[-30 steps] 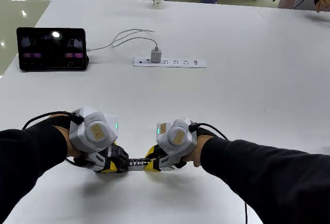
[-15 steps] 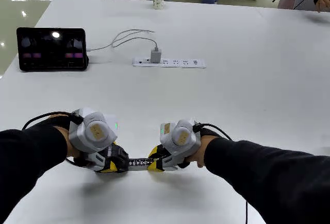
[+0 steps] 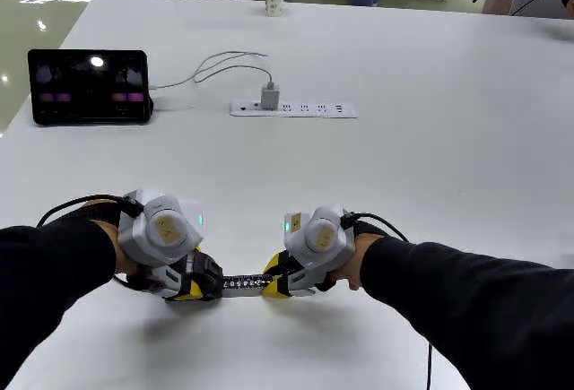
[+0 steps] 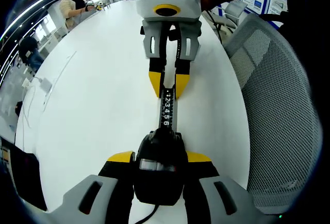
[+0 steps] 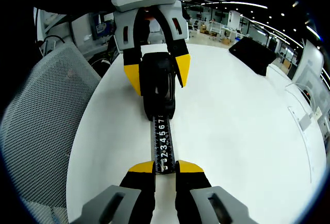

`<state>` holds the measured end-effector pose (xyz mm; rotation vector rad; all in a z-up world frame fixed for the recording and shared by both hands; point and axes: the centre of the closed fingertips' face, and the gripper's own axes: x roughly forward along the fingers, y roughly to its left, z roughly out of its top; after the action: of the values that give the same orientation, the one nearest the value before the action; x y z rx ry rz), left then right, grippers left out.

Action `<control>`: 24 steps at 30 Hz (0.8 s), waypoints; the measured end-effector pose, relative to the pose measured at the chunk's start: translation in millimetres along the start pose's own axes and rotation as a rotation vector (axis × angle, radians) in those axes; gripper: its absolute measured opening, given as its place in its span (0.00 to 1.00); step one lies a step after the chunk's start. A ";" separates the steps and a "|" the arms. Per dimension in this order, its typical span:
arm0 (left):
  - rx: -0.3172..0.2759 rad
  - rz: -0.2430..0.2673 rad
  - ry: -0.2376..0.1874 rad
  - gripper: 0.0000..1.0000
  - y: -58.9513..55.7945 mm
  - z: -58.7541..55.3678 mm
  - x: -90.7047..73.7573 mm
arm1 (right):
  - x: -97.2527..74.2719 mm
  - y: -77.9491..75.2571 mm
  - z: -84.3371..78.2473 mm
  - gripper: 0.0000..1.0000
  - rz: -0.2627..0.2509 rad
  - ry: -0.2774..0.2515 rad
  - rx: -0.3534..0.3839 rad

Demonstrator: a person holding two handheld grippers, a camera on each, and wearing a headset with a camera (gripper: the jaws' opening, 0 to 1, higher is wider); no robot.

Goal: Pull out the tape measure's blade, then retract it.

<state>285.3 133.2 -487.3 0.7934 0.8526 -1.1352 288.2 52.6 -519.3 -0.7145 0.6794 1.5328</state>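
In the head view, the tape measure (image 3: 205, 279) is seen low over the white bench (image 3: 404, 166), close to the person; whether it is touching the bench cannot be told. It is held by the left gripper (image 3: 199, 284). A short bit of the blade (image 3: 244, 281) is stretched across to the right gripper (image 3: 274, 284). In the left gripper view, the black case (image 4: 160, 170) is squeezed between that gripper's yellow-tipped jaws, which are set just as wide as the case. The blade (image 4: 166, 112) is seen running straight away to the right gripper (image 4: 168, 84). In the right gripper view, the right gripper (image 5: 165, 167) is closed narrow on the end of the blade (image 5: 162, 140). The case (image 5: 158, 92) is seen further off, inside the left gripper (image 5: 157, 73). Only low numbers are shown on the blade, so the pulling-out step is judged to be just begun. To do it well, the case should be held firm and the blade's end pinched tight. The right gripper should be drawn slowly and straight away from the case, so the blade is not twisted or bent. The end should not be let slip, or the blade may be snapped back too soon.
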 end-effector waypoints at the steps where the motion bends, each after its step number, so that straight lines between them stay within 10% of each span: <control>1: 0.001 0.000 0.000 0.30 0.0 0.0 0.0 | -0.5 0.0 -0.6 0.10 0.000 0.001 0.000; 24: -0.001 0.002 -0.002 0.30 0.1 0.0 -0.2 | -10.3 -2.2 -14.5 0.10 -0.001 0.005 0.010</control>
<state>285.4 133.4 -487.1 0.7920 0.8509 -1.1330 291.7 35.1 -520.5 -0.7111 0.6899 1.5258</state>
